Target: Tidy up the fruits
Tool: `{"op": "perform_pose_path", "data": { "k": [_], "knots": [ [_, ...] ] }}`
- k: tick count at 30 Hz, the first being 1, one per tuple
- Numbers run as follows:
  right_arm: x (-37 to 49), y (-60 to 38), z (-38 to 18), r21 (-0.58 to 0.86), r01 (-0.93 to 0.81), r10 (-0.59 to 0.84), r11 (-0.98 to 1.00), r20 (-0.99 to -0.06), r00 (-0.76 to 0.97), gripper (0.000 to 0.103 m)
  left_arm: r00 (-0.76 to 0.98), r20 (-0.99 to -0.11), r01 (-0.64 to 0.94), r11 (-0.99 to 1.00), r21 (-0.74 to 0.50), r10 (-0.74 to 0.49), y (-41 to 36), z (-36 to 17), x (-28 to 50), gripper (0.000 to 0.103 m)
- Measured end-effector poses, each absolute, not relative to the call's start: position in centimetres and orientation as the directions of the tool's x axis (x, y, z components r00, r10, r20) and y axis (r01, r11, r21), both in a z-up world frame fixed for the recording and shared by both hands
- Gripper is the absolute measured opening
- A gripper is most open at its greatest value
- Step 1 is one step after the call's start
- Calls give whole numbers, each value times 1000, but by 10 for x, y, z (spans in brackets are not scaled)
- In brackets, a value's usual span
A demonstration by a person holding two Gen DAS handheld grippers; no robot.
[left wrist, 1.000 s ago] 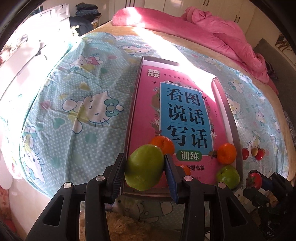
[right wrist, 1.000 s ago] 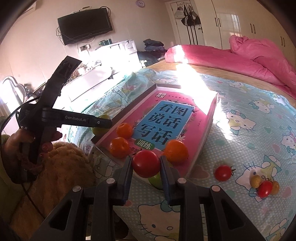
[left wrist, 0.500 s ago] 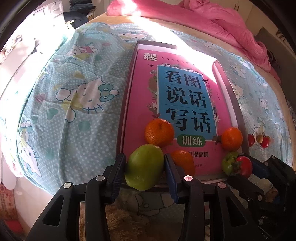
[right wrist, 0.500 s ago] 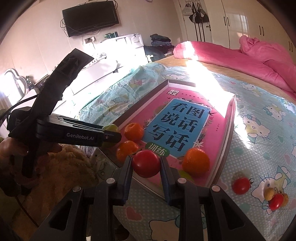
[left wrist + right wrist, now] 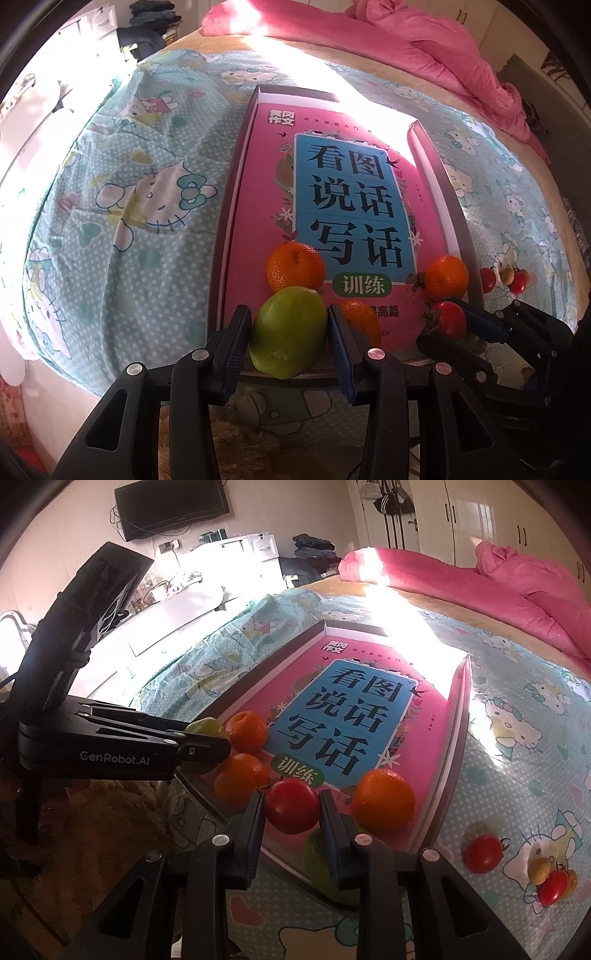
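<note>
Bedsheet (image 5: 140, 280) bears box (image 5: 236, 206), oranges (image 5: 294, 266); left gripper (image 5: 290, 334) clamps green fruit (image 5: 288, 332), right gripper (image 5: 291, 806) tomato (image 5: 291, 805).

Home bedroom: bed (image 5: 147, 229), wardrobe (image 5: 480, 520), television (image 5: 173, 506).

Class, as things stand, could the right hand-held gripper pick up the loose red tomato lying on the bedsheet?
Probably not yet: the right hand-held gripper is shut on a red tomato. The loose tomato lies unobstructed.
</note>
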State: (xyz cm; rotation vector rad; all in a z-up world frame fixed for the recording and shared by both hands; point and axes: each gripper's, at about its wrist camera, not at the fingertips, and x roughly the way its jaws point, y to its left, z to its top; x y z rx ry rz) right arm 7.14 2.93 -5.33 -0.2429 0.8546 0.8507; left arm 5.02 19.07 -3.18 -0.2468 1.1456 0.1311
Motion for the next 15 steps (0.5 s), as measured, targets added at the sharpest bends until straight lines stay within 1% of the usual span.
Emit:
{"op": "perform_pose_path", "data": {
  "k": [2, 5, 15],
  "knots": [
    [71, 32, -54, 123, -748, 556, 652, -749, 361, 29, 392, -920, -260, 957, -130, -18, 198, -35, 50, 43],
    [70, 38, -56, 101, -759, 545, 644, -756, 363, 29, 376, -925, -286, 944, -162, -45, 206, -41, 48, 43],
    [68, 62, -66, 29, -785, 501, 619, -784, 366, 29, 372, -927, -263, 954, -145, -38, 200, -42, 52, 43]
  ]
}}
